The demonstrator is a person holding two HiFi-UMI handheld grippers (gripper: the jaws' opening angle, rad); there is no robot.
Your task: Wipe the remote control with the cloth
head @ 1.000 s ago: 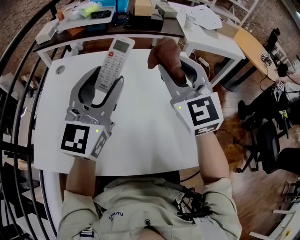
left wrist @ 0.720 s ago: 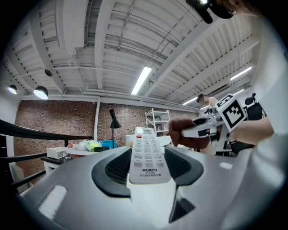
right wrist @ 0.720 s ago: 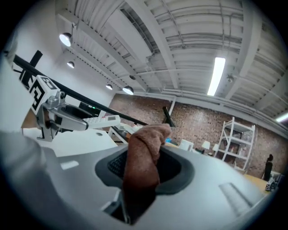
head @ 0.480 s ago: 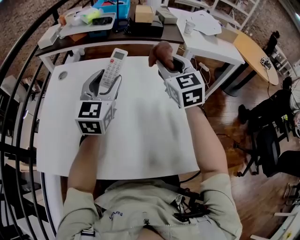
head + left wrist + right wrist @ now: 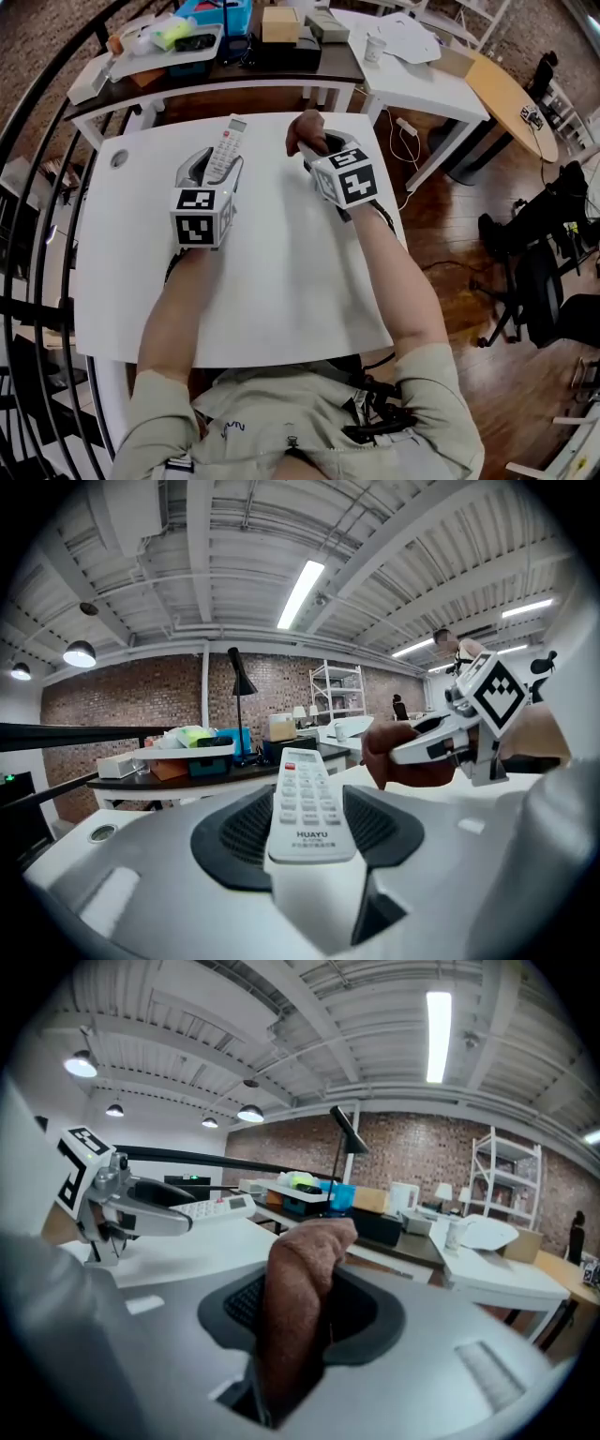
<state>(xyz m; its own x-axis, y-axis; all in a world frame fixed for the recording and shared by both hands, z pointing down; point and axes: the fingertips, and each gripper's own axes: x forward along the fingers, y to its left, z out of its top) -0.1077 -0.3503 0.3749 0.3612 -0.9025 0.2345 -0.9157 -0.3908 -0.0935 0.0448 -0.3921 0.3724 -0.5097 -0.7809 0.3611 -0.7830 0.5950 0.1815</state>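
Gripping the remote control [image 5: 305,803] across its lower body, the left gripper [image 5: 217,159] has its two dark ribbed pads pressed on the remote's long sides. The remote runs straight out between the jaws, keypad face up, its far end reaching past the fingertips toward the top of the head view. It sits left of centre in the upper half of that view, over the white table [image 5: 281,281]; whether it touches the tabletop cannot be told.

The right gripper [image 5: 316,150], just right of centre at the same height, is clamped on the cloth [image 5: 295,1307], which stands out of the jaws as a bunched roll with its top folded over. Remote and cloth are near one another but apart.

Printed near the remote's near end, in the left gripper view, is "HUAYU", with a smaller line beneath it that cannot be read. The remote is white and slim, with rows of pale buttons, one red button at the far end of the rows, and a small grey display beyond. The cloth is brown and nappy.
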